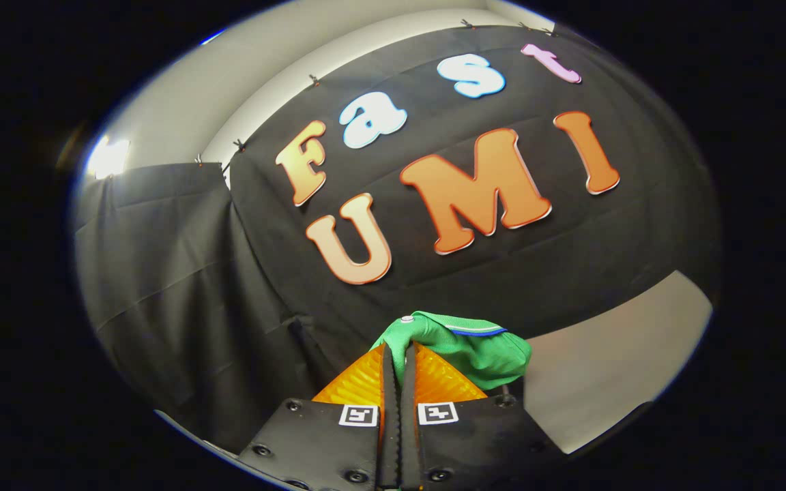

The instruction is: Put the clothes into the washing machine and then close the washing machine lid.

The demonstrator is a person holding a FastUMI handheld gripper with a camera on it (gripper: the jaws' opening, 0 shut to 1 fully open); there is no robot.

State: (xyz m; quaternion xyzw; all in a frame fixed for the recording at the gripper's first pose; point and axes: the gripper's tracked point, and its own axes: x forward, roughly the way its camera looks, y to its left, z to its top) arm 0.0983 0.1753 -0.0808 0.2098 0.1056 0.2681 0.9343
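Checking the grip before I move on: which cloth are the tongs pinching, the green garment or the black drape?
The green knit garment, pinched between the shut tongs; the black drape hangs beyond.

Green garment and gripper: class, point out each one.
green garment (482, 351), gripper view, on its bunched fabric beyond the fingers.
gripper (398, 354), gripper view, midway between its fingertips, shut on the cloth.

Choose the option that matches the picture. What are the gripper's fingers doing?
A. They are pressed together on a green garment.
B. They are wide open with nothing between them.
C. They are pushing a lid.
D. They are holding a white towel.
A: the fingers are nearly closed, with the green garment pinched between them and bunching just beyond their tips.
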